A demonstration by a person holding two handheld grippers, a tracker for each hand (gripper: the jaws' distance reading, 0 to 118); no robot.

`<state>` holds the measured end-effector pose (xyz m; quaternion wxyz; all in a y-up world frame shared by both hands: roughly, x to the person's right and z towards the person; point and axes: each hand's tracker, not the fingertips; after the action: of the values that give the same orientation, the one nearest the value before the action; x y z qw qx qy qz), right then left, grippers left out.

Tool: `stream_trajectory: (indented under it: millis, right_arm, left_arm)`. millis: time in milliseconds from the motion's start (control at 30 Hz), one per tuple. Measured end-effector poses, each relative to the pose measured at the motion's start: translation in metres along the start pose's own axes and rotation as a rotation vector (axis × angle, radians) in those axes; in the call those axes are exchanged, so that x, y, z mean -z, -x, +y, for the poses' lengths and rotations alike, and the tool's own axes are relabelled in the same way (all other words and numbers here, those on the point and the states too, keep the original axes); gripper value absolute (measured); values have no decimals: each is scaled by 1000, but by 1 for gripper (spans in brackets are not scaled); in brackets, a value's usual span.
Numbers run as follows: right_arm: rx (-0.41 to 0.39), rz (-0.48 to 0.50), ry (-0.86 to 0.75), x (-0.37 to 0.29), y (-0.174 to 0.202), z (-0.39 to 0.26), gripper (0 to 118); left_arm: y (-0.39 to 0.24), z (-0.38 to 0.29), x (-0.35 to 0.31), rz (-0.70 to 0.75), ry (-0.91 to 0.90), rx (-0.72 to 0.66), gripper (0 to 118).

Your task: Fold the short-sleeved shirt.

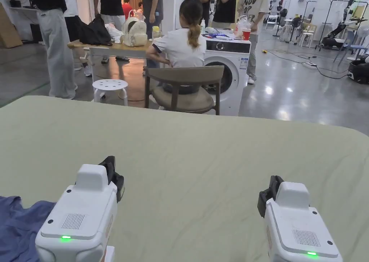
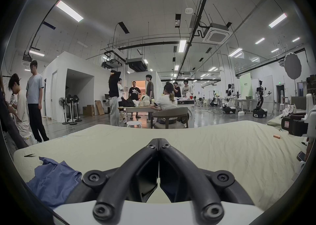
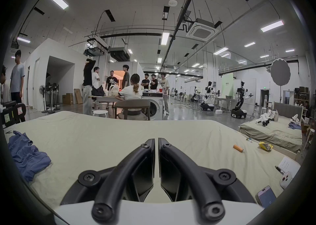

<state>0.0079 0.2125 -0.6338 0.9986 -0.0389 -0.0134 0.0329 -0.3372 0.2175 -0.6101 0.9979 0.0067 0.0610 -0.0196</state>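
The short-sleeved shirt (image 1: 18, 226) is a crumpled blue heap at the near left corner of the pale green table (image 1: 201, 147). My left gripper (image 1: 112, 167) hovers just right of the shirt (image 2: 51, 179), its jaws pressed together with nothing between them; its tips (image 2: 159, 140) point toward the far edge. My right gripper (image 1: 272, 185) is farther right over bare cloth, well away from the shirt (image 3: 25, 157). Its own tip (image 3: 156, 140) shows the jaws together and holding nothing.
On the table's right side lie an orange cylinder (image 3: 238, 148), a yellow wrapper (image 3: 265, 145), a paper sheet with a pen (image 3: 287, 165) and a phone (image 3: 266, 196). A thin dark tool (image 2: 30, 155) lies at the far left. Beyond the far edge a person sits on a chair (image 1: 183, 89).
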Motion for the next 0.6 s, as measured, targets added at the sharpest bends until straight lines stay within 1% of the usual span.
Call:
stream_trajectory:
  millis: [167,400,600]
  right_arm:
    - [7,0,0,-1,0,1,3]
    - [-2,4,-2,-3,1,3,3]
    - [-43,9,0,-2,4,3,3]
  left_arm:
    - [-2,-1,-2,2,2,-5,0]
    - [-4,3,-5,-6,-10,13,0]
    - [-4,4,-5,-7,-9,46,0]
